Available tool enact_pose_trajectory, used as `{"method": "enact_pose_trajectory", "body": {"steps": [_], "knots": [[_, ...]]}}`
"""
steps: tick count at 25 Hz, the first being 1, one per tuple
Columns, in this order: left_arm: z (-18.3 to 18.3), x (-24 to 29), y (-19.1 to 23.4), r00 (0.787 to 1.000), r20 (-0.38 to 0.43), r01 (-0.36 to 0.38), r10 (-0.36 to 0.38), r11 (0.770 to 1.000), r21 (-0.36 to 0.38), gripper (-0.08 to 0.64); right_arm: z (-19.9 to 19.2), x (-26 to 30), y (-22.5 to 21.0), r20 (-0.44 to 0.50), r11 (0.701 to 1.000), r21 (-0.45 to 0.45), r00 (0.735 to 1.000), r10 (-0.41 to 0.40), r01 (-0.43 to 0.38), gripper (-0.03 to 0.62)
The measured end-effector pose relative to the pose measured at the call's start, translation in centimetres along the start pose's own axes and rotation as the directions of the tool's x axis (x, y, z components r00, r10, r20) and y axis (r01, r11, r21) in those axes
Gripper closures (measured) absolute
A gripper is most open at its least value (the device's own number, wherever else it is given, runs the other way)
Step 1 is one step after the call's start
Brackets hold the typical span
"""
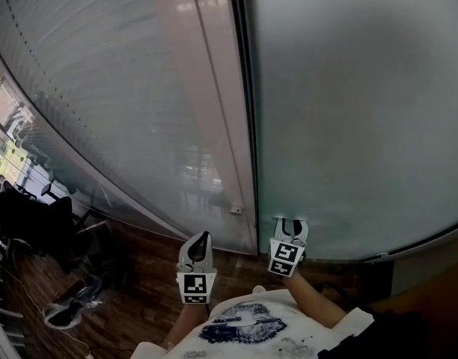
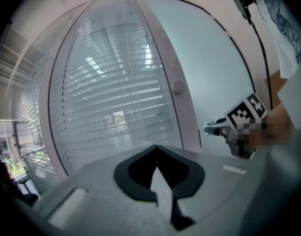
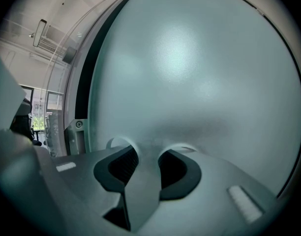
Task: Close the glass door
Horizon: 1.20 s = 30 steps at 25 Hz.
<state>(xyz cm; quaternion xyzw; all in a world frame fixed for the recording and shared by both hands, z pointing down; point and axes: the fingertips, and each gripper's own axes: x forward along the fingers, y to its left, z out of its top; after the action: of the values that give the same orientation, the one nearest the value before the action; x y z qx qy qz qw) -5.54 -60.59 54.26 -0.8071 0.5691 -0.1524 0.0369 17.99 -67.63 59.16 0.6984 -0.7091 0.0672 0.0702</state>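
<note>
From the head view: the tall frosted glass door [image 1: 349,111] fills the right side of the frame. Its left edge sits along a thin dark vertical seam [image 1: 246,126]. Left of that seam is a clear glass panel with white slatted blinds [image 1: 124,111] behind it. Down low, the left gripper [image 1: 204,236] hangs over the brown wooden floor [image 1: 139,271], a little back from the glass, its tips pinched to a point. The right gripper [image 1: 292,223] is just beside it, nose right up at the foot of the frosted pane. A black office chair [image 1: 31,215] stands well off to the left.

Over to the left gripper view: the fingers [image 2: 163,191] are together and hold nothing. The blinds are straight ahead, and the other gripper shows at the right, aimed at the frosted pane.

Now the right gripper view: the fingers [image 3: 116,166] stand apart with nothing clamped. The frosted glass is directly in front of the tips, though contact can't be made out for sure. To the left runs a dark strip along the door's edge, with a small grey metal bracket with a screw [image 3: 78,125] at its foot.
</note>
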Motion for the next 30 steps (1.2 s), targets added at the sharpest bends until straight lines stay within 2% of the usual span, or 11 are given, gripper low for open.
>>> {"method": "enact_pose_trajectory", "body": {"steps": [12,19,22,25,30], "knots": [[-0.3,-1.1,1.1,1.0,0.006,0.015,-0.015,1.0,0.0,0.561,-0.5,0.2,-0.4,-0.006,1.0,-0.008,1.0,-0.013,0.013,0.469],[-0.3,-2.4,0.8,0.998,0.011,0.056,-0.055,0.998,-0.003,0.561,-0.7,0.1,-0.2,-0.046,1.0,-0.01,0.999,0.017,-0.018,0.466],[-0.4,-3.2,0.9,0.997,0.014,0.074,-0.074,0.997,0.004,0.561,-1.3,0.1,0.1,-0.09,0.999,-0.016,0.995,0.04,-0.042,0.425],[-0.5,-3.9,1.2,0.996,0.017,0.084,-0.084,0.996,0.016,0.561,-1.8,0.1,0.3,-0.124,0.998,0.025,0.991,0.058,-0.056,0.391],[-0.5,-6.3,2.4,0.996,0.018,0.09,-0.09,0.996,0.022,0.561,-1.8,-1.5,-0.4,-0.122,0.999,0.036,0.993,0.003,0.001,0.391]]}}
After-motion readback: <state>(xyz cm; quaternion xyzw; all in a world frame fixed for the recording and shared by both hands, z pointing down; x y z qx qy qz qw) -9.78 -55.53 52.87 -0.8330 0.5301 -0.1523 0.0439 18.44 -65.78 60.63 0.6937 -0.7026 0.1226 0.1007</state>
